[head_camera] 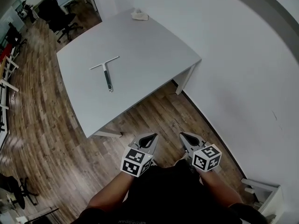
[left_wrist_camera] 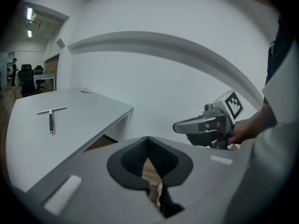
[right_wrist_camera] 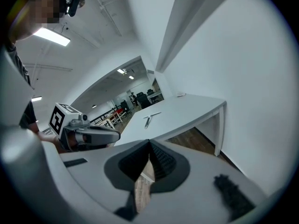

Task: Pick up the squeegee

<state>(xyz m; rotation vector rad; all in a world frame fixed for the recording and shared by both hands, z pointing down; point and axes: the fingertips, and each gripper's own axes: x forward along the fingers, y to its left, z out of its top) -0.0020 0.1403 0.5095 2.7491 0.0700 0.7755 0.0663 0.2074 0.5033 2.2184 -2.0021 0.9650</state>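
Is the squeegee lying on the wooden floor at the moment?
No, the squeegee lies flat on top of the grey table.

Lighting is even and diffuse, with soft shadows. Ceiling strip lights (right_wrist_camera: 52, 36) above and left of my right gripper (right_wrist_camera: 149, 144) blow out to white. Two more ceiling lights (left_wrist_camera: 29, 14) glow far left of my left gripper (left_wrist_camera: 147, 139). Both gripper views bow straight edges and go black at the corners. Gripper bodies nearest the lens are soft. The wooden floor (head_camera: 16, 143) carries a pale sheen.
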